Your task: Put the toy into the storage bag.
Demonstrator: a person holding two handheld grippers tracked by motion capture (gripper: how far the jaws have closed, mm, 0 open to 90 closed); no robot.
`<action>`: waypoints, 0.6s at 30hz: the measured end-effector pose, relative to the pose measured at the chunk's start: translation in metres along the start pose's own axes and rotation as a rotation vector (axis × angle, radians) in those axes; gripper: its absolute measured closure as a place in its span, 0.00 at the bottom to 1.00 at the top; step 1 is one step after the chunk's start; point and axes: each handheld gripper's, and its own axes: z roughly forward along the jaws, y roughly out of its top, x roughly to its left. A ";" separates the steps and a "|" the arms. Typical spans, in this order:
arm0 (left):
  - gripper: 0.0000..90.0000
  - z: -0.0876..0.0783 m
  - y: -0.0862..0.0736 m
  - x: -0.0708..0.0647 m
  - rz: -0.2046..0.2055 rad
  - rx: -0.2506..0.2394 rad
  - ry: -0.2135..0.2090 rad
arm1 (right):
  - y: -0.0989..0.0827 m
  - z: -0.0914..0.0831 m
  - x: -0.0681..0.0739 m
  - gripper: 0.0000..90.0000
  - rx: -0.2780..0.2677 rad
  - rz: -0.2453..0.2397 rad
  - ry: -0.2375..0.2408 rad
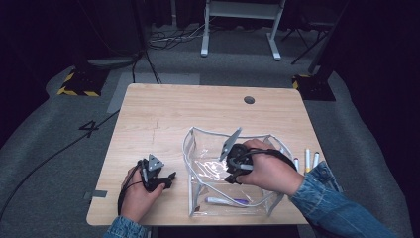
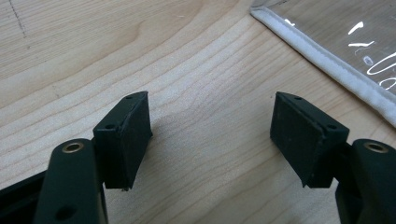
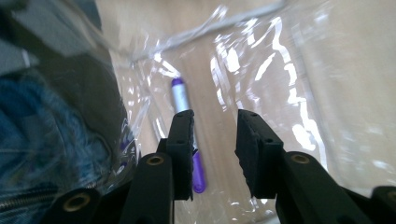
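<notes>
A clear plastic pouch (image 1: 187,153) with white trim stands open on the wooden table (image 1: 163,109). Inside it, near the front, lies a white pen with purple ends (image 1: 225,201). My right gripper (image 1: 232,177) reaches down into the pouch. In the right gripper view its jaws (image 3: 215,140) stand a little apart with nothing between them, and the pen (image 3: 180,95) lies just beyond and partly behind the left jaw. My left gripper (image 1: 168,178) rests low over bare table left of the pouch, open and empty (image 2: 212,135), with the pouch's trim (image 2: 327,60) off to its upper right.
Several markers (image 1: 307,159) lie on the table right of the pouch, beside the right sleeve. A round grommet hole (image 1: 249,99) sits near the far edge. The table's front edge runs close under both hands.
</notes>
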 end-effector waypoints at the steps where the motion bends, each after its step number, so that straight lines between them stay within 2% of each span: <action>1: 0.33 0.000 0.000 0.000 0.000 0.000 0.000 | -0.002 -0.010 -0.001 0.75 -0.026 0.008 -0.014; 6: 0.33 0.000 0.000 0.000 0.000 0.000 0.000 | -0.024 -0.051 -0.011 0.74 -0.129 0.075 -0.080; 7: 0.33 0.000 0.000 0.000 0.001 0.001 0.000 | -0.038 -0.064 -0.017 0.74 -0.157 0.106 -0.105; 8: 0.33 0.000 0.000 0.000 0.003 0.001 0.000 | -0.038 -0.064 -0.017 0.74 -0.157 0.106 -0.105; 10: 0.33 0.000 0.000 0.000 0.001 0.001 0.001 | -0.054 -0.075 -0.022 0.74 -0.185 0.147 -0.127; 16: 0.33 0.000 0.000 0.000 0.002 0.001 0.001 | -0.110 -0.097 -0.040 0.74 -0.261 0.296 -0.188; 18: 0.33 0.000 0.000 0.000 0.000 0.000 0.000 | -0.131 -0.101 -0.047 0.73 -0.279 0.346 -0.225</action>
